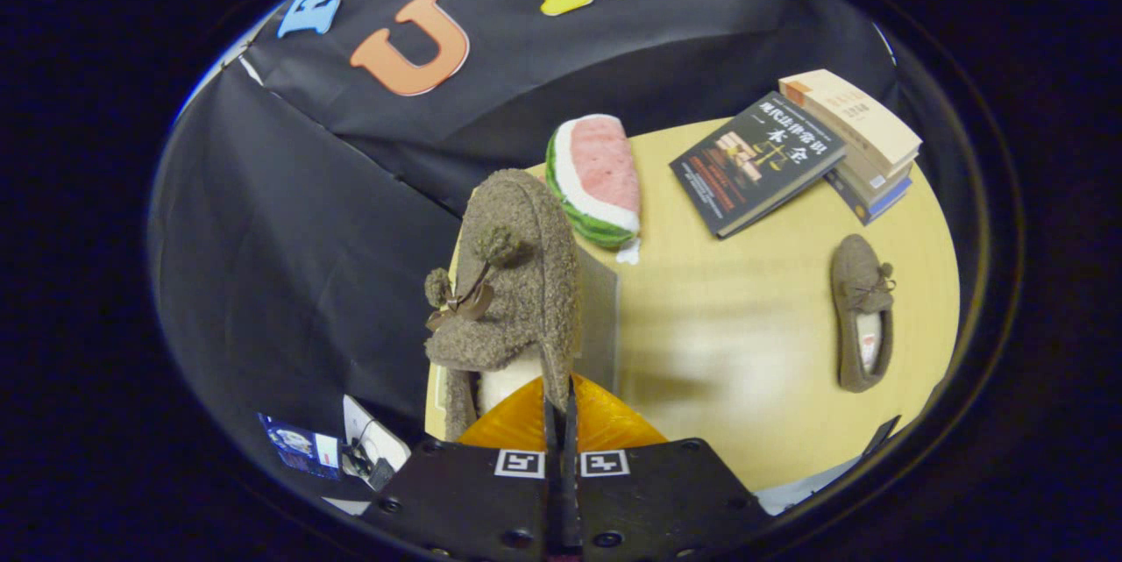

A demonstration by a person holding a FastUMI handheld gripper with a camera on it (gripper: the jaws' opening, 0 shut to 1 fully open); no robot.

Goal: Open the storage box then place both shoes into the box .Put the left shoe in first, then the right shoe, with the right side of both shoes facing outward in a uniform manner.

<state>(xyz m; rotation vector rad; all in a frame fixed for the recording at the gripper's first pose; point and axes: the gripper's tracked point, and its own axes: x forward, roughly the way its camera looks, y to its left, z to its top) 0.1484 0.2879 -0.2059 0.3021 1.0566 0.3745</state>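
**First shoe in the grip, box next**

Our gripper [561, 422] sits nearest the lens, its fingers closed tight together on the side wall of a fuzzy brown shoe [513, 281], which hangs just ahead of them, toe up, bow and pompoms facing us. We read it as lifted off the table [745, 369], though the fisheye makes its height hard to judge. Behind the shoe we see a grey upright panel [598, 316]; we cannot tell whether it is part of the box. Beyond lie a watermelon cushion [596, 181], an open-faced book [758, 160] and a stack of books [863, 141]. The second shoe [863, 315] lies flat on the table, well apart from the fingers.

We judge this the first placement, so the held shoe should be the left one. Next we need to carry it into the box, turning it so its right side faces outward, then release.
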